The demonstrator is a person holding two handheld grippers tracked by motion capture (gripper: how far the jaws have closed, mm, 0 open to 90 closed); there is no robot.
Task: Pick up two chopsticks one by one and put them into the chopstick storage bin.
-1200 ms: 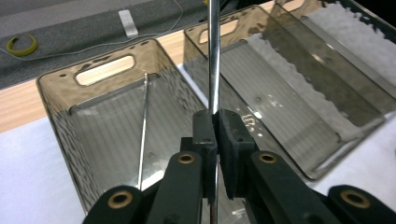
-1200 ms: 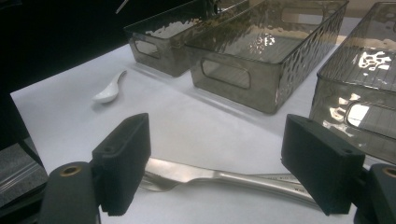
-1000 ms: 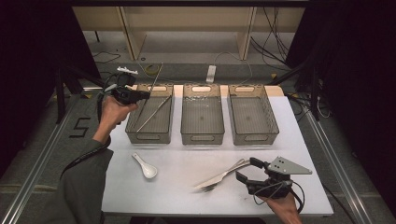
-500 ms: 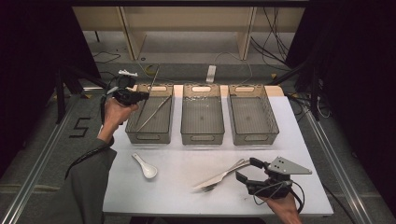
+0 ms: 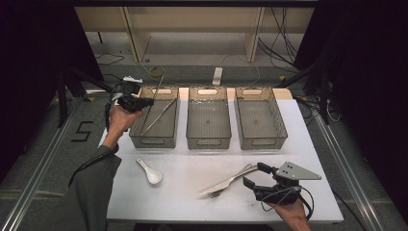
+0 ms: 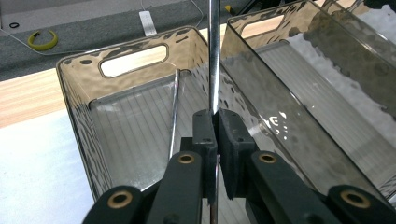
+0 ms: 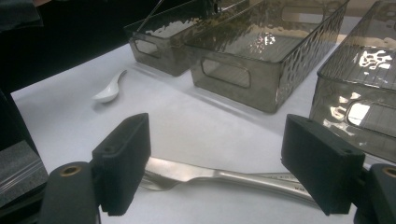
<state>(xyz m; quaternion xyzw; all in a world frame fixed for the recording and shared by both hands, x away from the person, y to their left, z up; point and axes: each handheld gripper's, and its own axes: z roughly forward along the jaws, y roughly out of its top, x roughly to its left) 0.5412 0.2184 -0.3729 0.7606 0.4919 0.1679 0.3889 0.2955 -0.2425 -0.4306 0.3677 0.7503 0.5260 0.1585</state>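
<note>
- The left hand-held gripper [image 5: 146, 102] is at the left rim of the far-left bin [image 5: 155, 140], and its jaws are clenched on a thin metal rod [image 6: 214, 56], probably a chopstick, which stands almost upright.
- Compared with one second ago, this hand has moved only a little; the rod is a bit more upright and remains over the same bin.
- A second metal rod [image 5: 159, 117] already lies slanted inside this bin, so I judge that the held one is about to be lowered and let go beside it.
- The right hand-held gripper [image 5: 255, 174] rests on the near right part of the white worktop [image 5: 192, 192] with its jaws spread wide, grasping nothing.
- It has not moved during the last second; the knife [image 5: 226, 183] and the fork [image 7: 187, 175] lie together just in front of it, between the jaws in the right gripper view.
- A white spoon [image 5: 149, 172] lies on the worktop near the left bin, untouched.
- The middle bin [image 5: 208, 142] and the right bin [image 5: 262, 142] look empty, so the sorting seems to be at an early stage.
</note>
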